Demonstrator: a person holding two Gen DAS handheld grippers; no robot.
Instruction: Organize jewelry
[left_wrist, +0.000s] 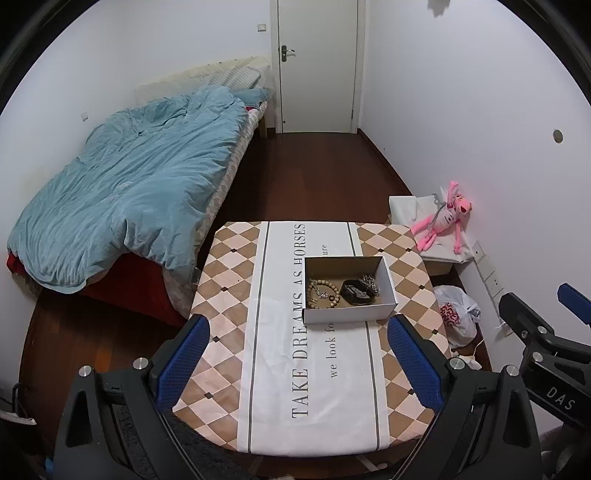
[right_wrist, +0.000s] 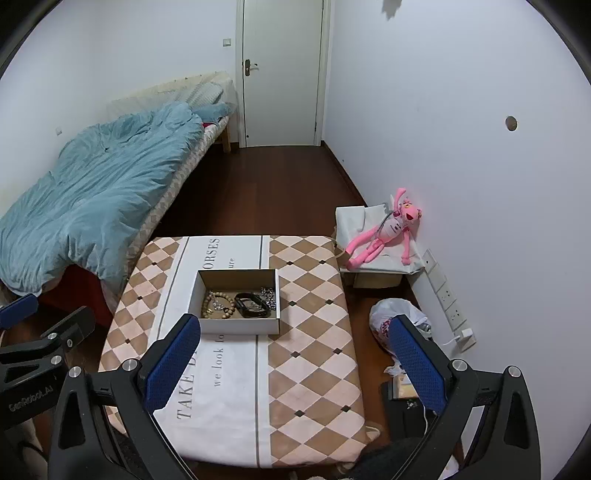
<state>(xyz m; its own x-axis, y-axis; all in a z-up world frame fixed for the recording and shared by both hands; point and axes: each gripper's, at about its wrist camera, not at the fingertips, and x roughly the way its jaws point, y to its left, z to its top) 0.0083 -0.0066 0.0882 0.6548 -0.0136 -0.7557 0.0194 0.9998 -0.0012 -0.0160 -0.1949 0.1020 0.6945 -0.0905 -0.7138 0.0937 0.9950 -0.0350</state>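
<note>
A white cardboard box (left_wrist: 351, 312) stands on the table with the checkered cloth (left_wrist: 229, 280); it also shows in the right wrist view (right_wrist: 240, 325). Inside lie a wooden bead bracelet (left_wrist: 324, 293), a black band (left_wrist: 356, 291) and a silver chain (left_wrist: 369, 281). The same pieces show in the right wrist view: the beads (right_wrist: 218, 304), the black band (right_wrist: 253, 304), the chain (right_wrist: 269, 295). My left gripper (left_wrist: 299, 363) is open and empty, held above the table's near part. My right gripper (right_wrist: 291, 363) is open and empty, to the right of the left one.
A bed with a blue duvet (left_wrist: 129, 184) stands left of the table. A pink plush toy (right_wrist: 388, 230) lies on a white-covered box by the right wall. A plastic bag (right_wrist: 399, 317) and a power strip (right_wrist: 448, 299) sit on the floor at right. A closed door (left_wrist: 317, 66) is at the far end.
</note>
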